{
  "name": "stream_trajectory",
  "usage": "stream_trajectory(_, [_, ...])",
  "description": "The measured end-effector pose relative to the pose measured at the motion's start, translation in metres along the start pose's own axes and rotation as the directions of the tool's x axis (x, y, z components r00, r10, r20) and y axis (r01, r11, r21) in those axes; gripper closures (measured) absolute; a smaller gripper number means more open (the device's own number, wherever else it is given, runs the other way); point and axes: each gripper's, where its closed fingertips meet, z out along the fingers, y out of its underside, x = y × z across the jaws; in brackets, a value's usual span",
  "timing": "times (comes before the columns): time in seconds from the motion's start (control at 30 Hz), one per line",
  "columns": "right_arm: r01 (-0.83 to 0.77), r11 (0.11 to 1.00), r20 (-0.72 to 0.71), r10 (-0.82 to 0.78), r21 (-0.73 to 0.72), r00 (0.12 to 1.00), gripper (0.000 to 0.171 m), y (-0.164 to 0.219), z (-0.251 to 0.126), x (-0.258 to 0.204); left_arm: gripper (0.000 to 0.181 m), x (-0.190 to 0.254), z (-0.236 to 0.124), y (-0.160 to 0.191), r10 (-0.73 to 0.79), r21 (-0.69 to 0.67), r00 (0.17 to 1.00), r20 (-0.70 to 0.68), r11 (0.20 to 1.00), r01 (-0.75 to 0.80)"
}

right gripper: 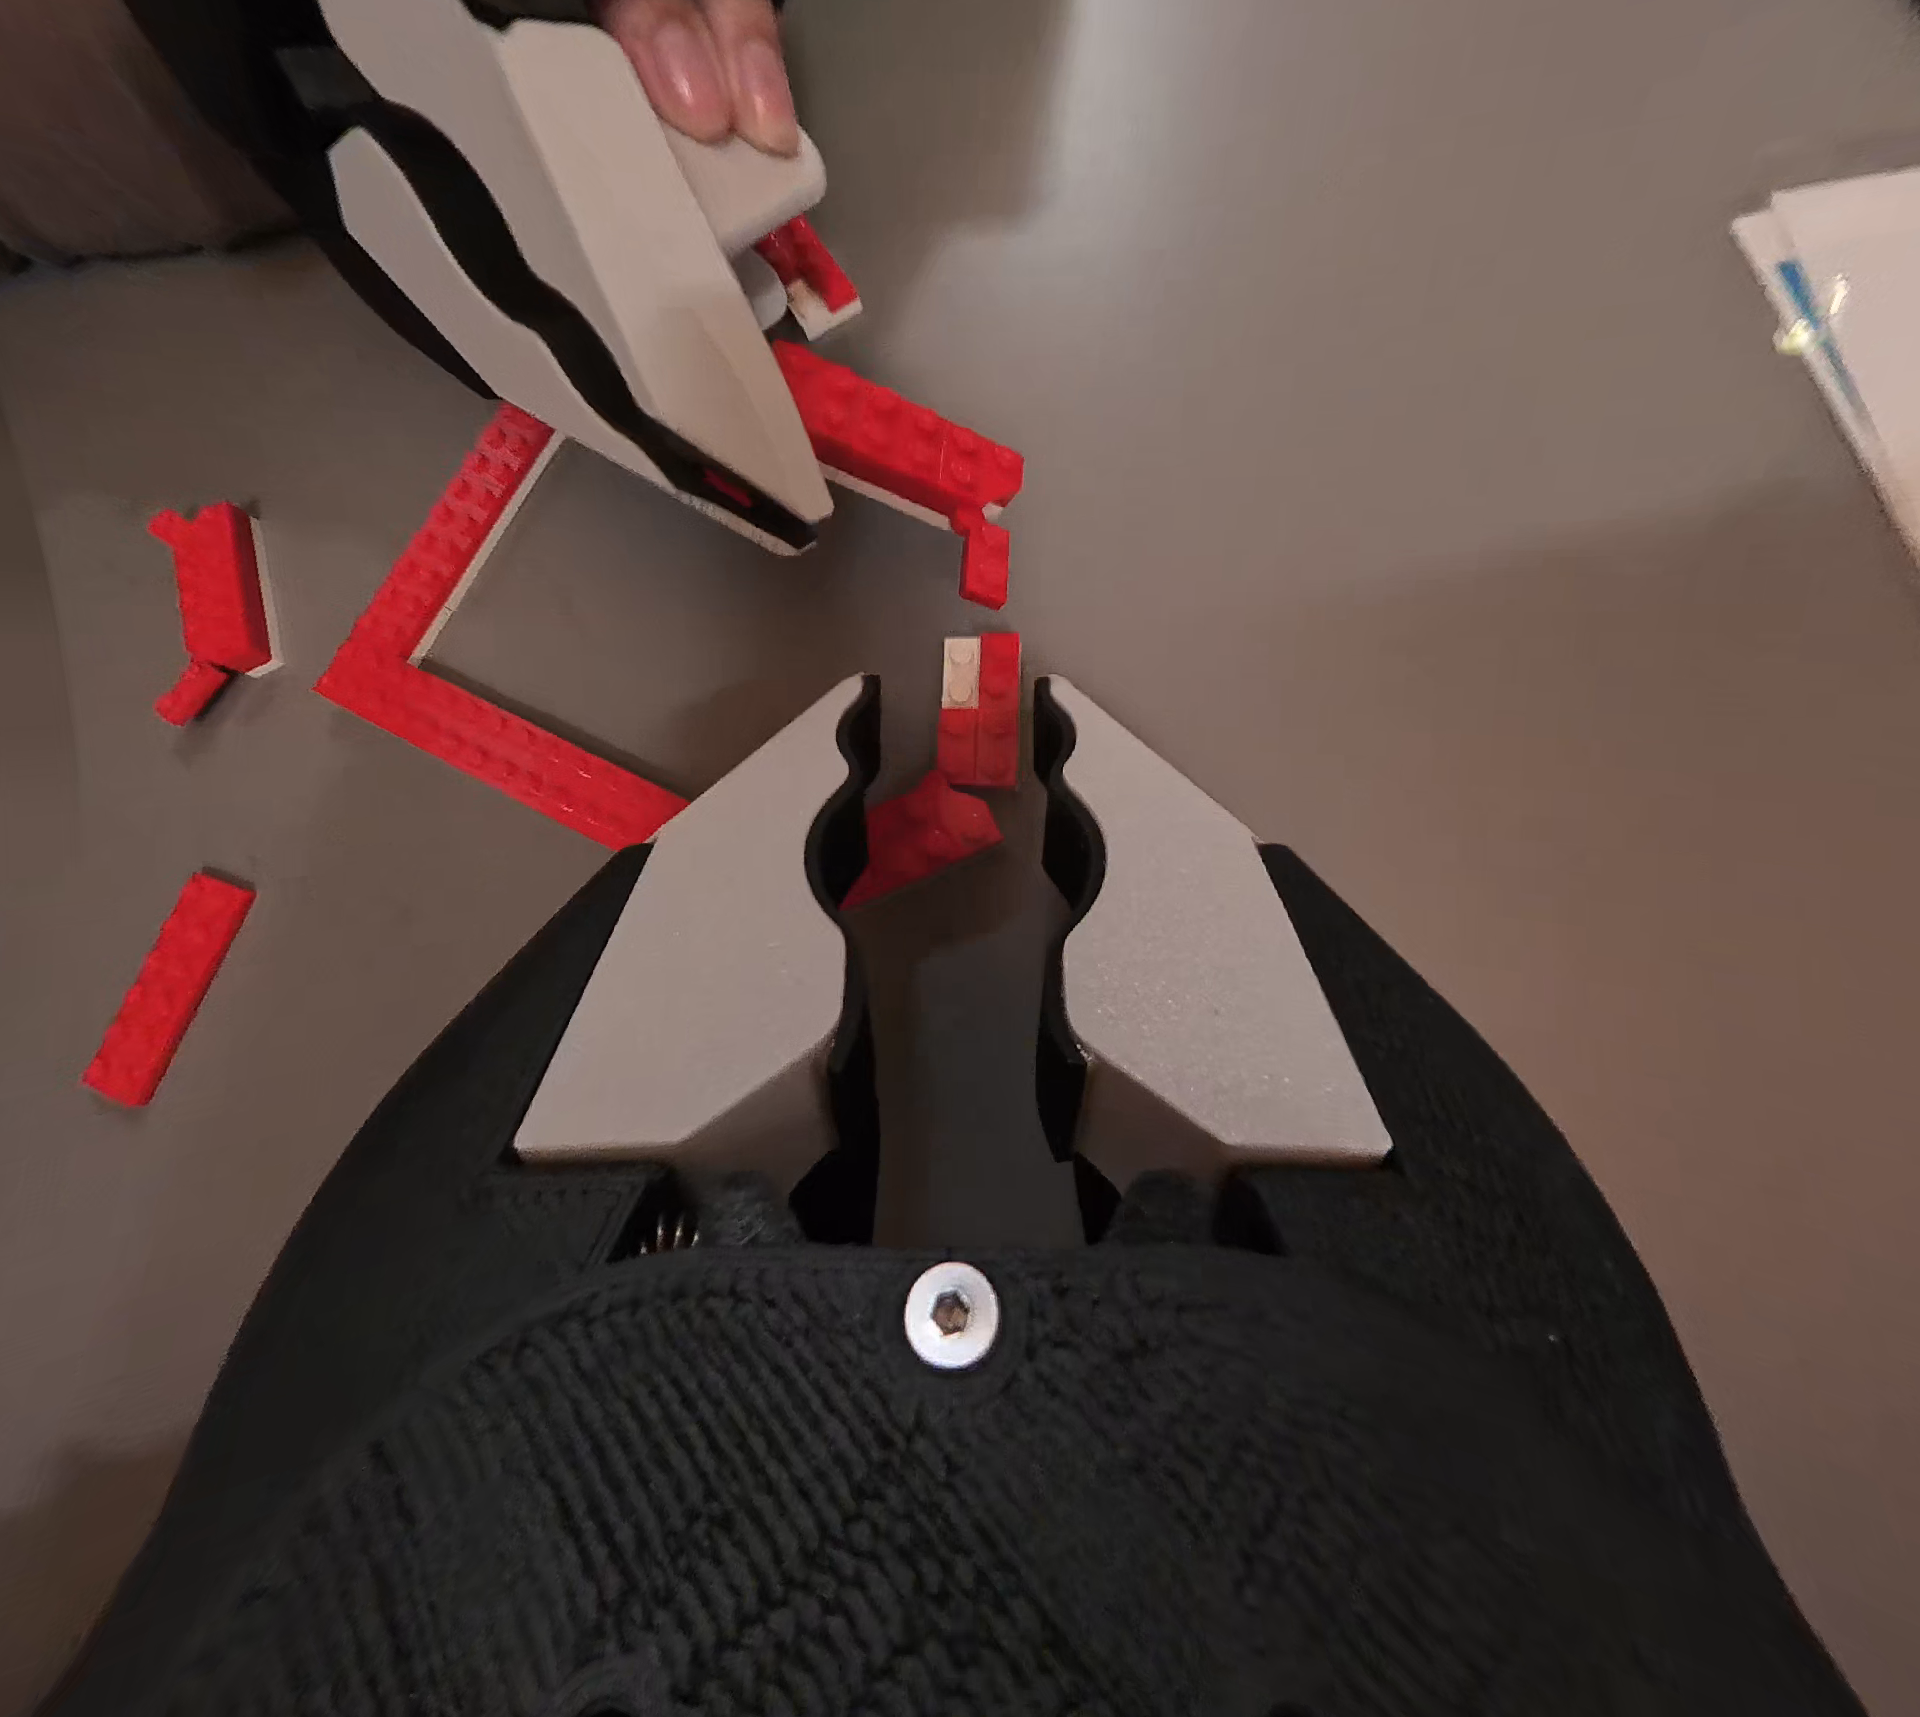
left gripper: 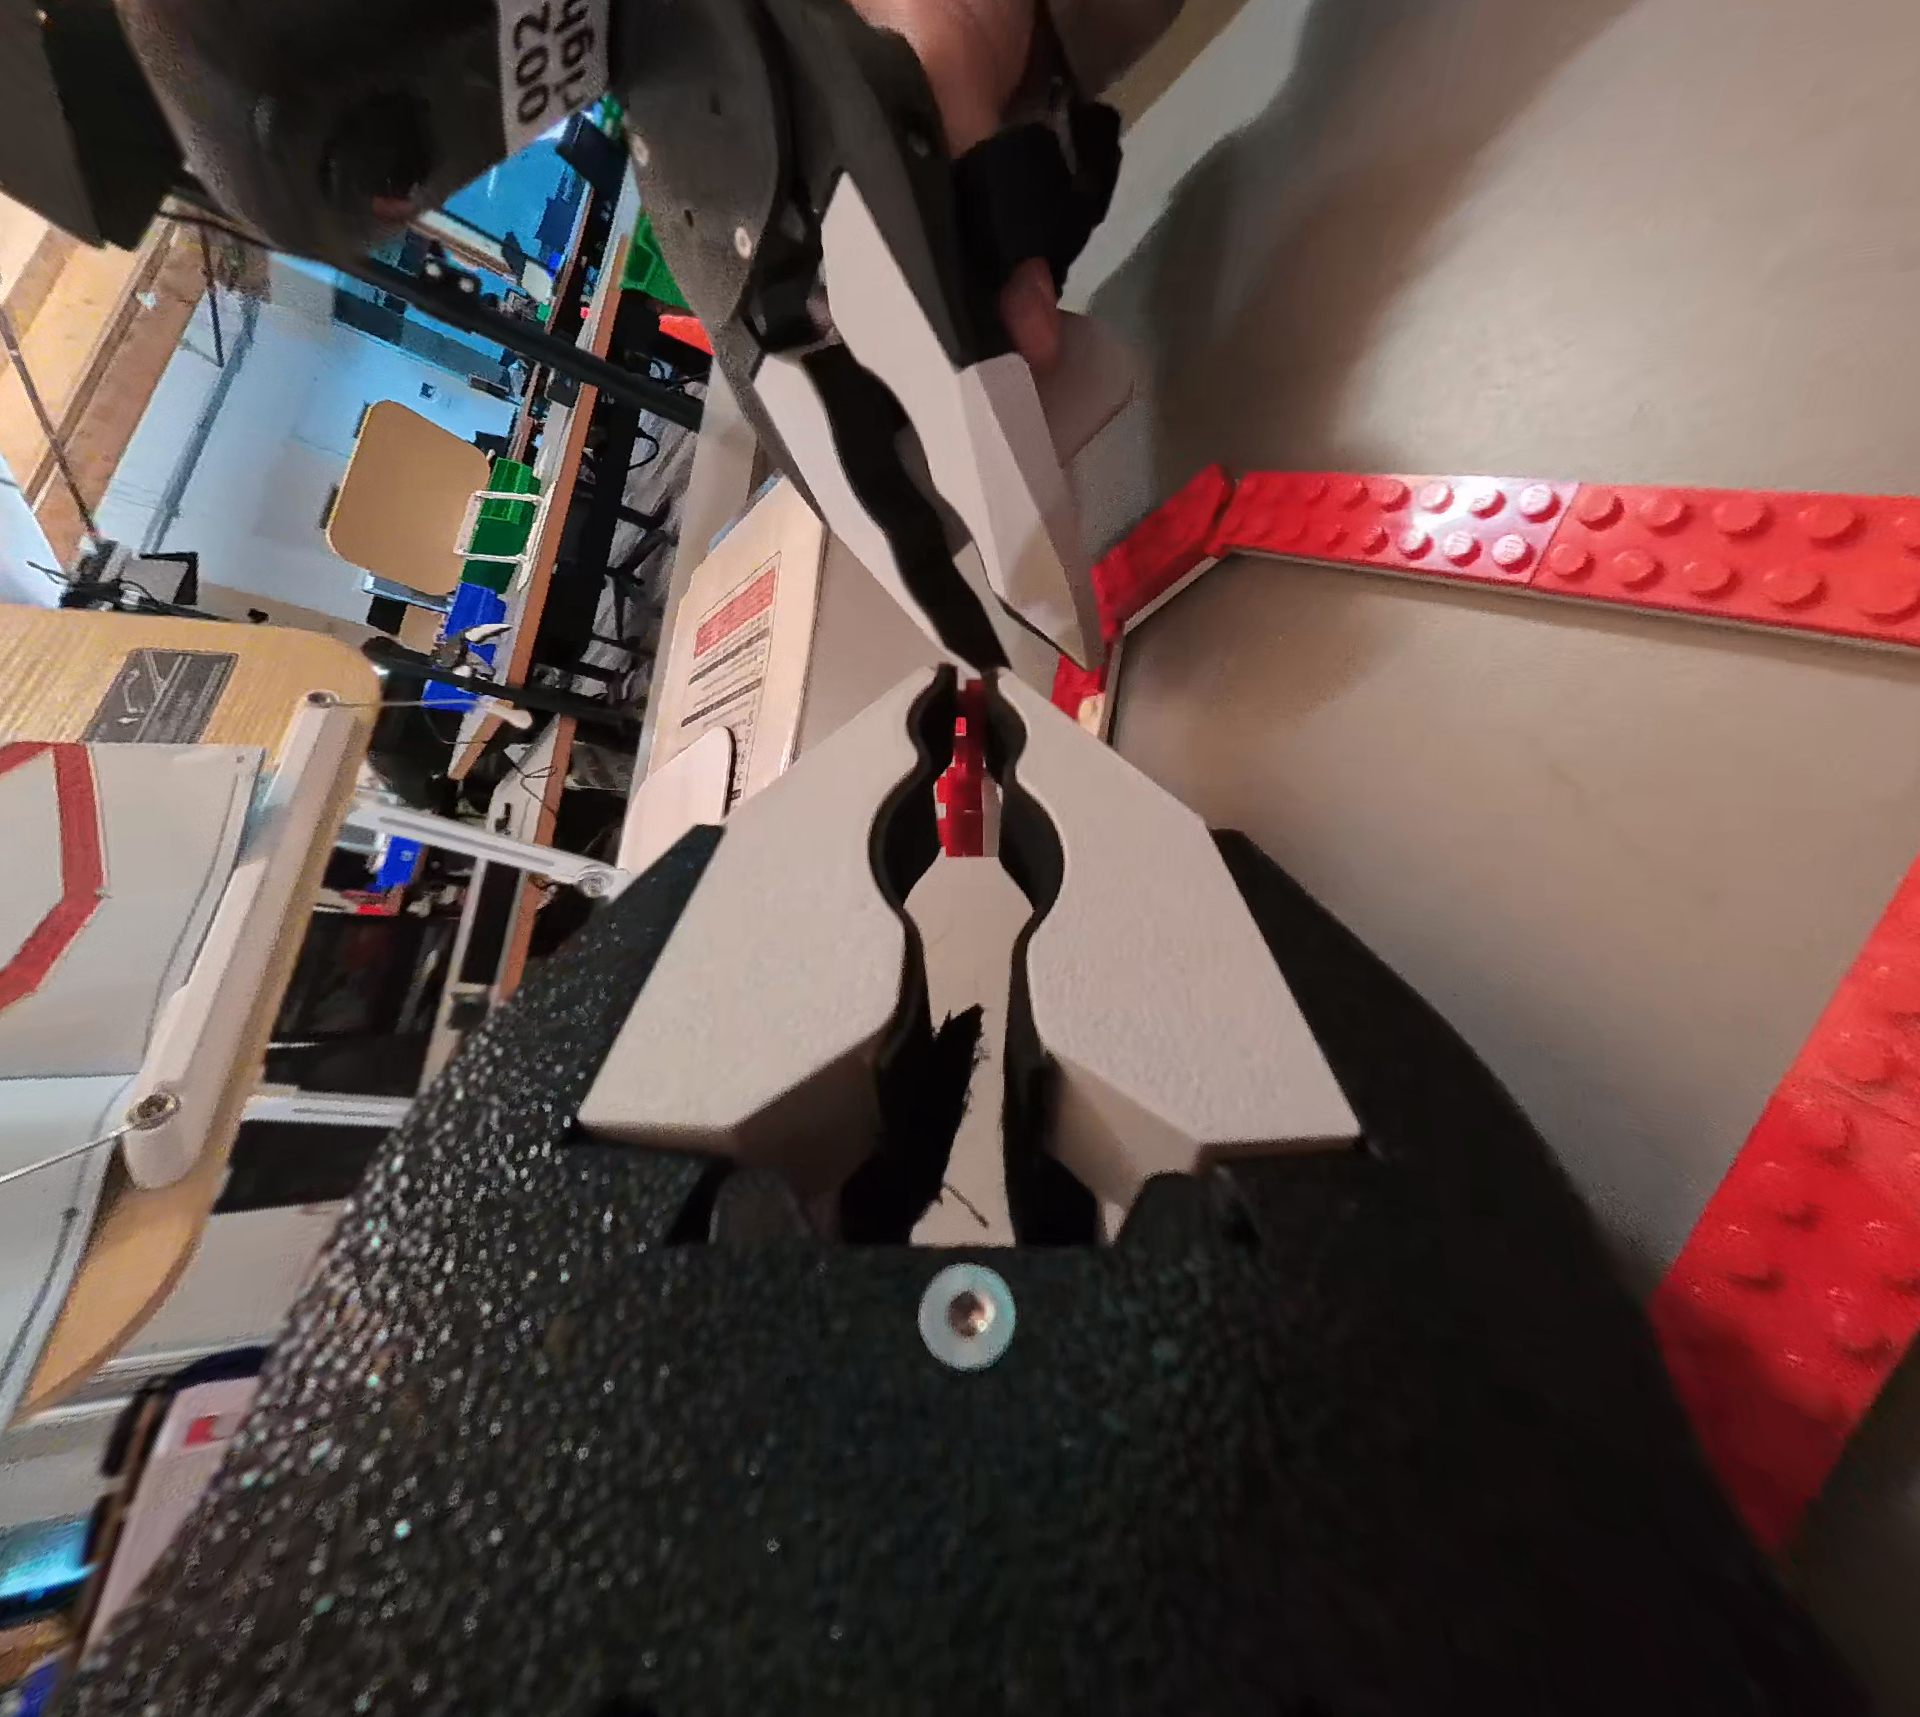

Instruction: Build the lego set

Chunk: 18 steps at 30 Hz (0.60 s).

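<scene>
The grey worktop (right gripper: 1403,524) is smooth and bare in places. On it lies a flat red frame of bumpy lego plates (right gripper: 499,711), not joined up yet, with loose red plates (right gripper: 166,987) beside it. The right gripper (right gripper: 951,691) has its jaws apart around a small red and white piece (right gripper: 982,711) on the worktop. The left gripper (left gripper: 971,701) is squeezed on a tiny red brick (left gripper: 966,784). Next, I think, the brick must be pressed straight onto the studs.

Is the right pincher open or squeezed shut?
Open. In its own view the right gripper has a clear gap between its fingers, with a small red and white lego piece lying untouched in that gap.
</scene>
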Motion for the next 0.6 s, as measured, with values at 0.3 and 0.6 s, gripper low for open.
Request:
stream_trajectory(0.3, [0.345,0.938,-0.160,-0.333,0.047,0.929,0.163,-0.023,-0.006,-0.002,0.179,-0.010,-0.006,-0.011,-0.228,0.098,0.972,-0.056,0.968,0.232])
stream_trajectory(0.6, [0.364,0.930,-0.145,-0.355,0.045,0.924,0.169,-0.019,-0.007,-0.003,0.149,-0.008,0.001,0.008,-0.353,0.011,0.933,-0.069,0.935,0.354])
